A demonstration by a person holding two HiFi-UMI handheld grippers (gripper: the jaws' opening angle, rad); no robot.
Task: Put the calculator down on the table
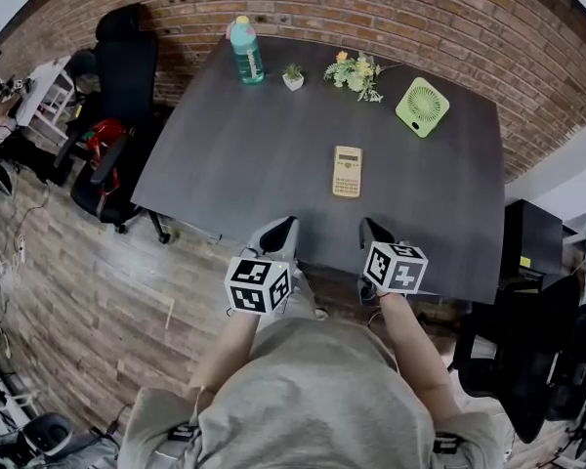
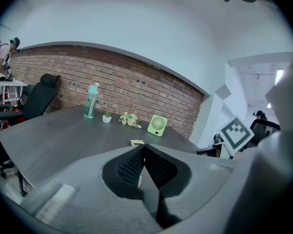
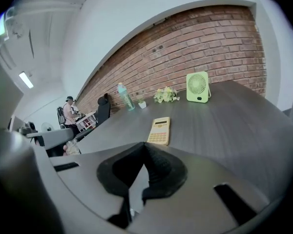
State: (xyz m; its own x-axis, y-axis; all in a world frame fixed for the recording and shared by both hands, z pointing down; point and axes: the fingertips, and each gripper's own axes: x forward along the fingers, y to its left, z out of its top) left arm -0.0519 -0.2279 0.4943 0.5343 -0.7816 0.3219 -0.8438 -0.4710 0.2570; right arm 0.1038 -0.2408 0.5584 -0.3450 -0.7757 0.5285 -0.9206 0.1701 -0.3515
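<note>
A yellow calculator lies flat on the dark table, keys up, free of both grippers. It shows ahead of the right gripper's tips and as a small yellow edge in the left gripper view. My left gripper hangs over the table's near edge, jaws shut with nothing between them. My right gripper sits beside it at the same edge, also shut and empty. In the gripper views the left gripper and the right gripper each show black pads meeting at the tips.
At the table's far side stand a teal bottle, a small potted plant, a flower bunch and a green desk fan. Black office chairs stand left of the table, a black cabinet at the right. A person stands far left.
</note>
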